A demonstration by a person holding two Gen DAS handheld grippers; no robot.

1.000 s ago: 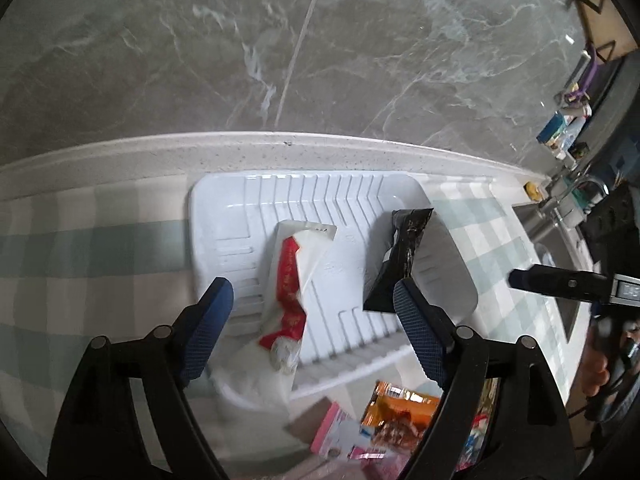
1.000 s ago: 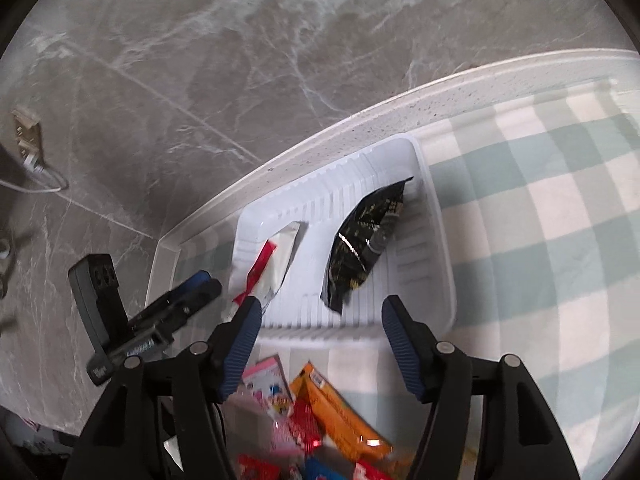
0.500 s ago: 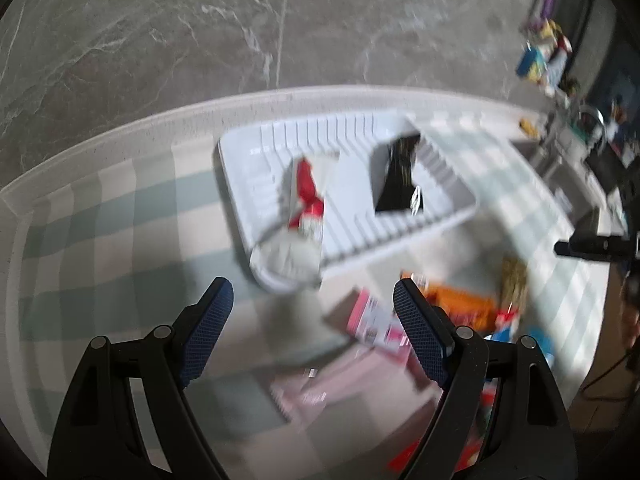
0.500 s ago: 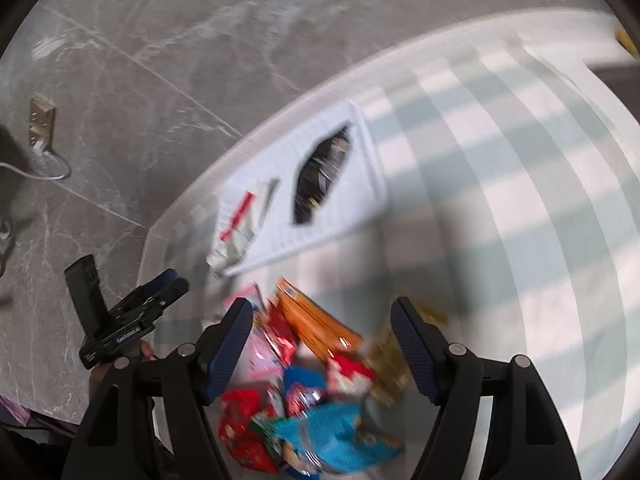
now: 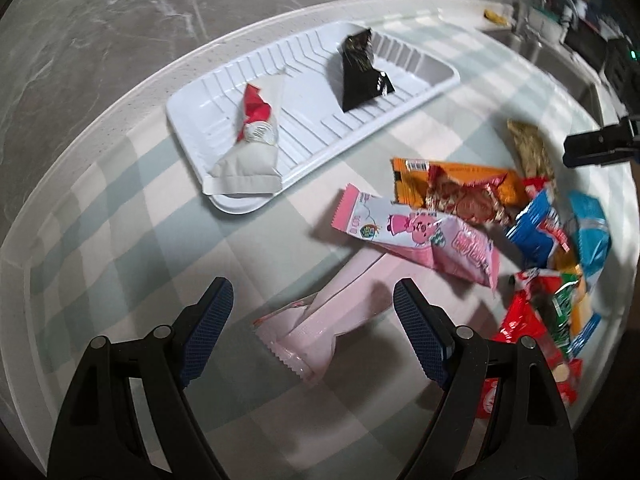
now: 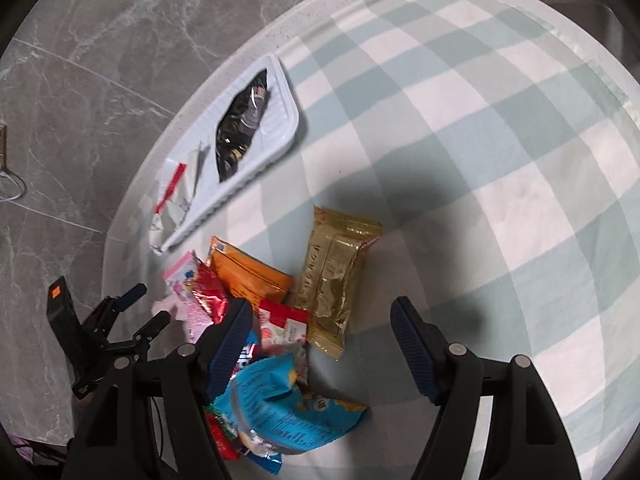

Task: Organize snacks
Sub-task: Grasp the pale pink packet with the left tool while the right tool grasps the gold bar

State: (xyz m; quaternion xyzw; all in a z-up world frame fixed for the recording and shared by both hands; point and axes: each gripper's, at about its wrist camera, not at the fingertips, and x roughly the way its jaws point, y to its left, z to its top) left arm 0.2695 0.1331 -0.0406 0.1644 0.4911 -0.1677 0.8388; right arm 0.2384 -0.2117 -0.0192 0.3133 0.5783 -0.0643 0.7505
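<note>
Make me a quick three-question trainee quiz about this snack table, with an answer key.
1. How many packets lie in the white ribbed plastic tray?
2. True or false: the left tongs are shut on the plain pale pink packet.
3. Which packet lies nearest the right tongs: A gold foil packet, B black glossy packet?

Key: 1. Two, the black one and the white-and-red packet. 2. False. 3. A.

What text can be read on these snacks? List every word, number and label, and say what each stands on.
No text reads clearly.
Pink packet: cartoon pig and lettering, blurred.
Orange packet: a barcode, digits too small.
Blue packet: fine print, too small.
Gold packet: a line of lettering, unreadable.
Black packet: gold print, blurred.
</note>
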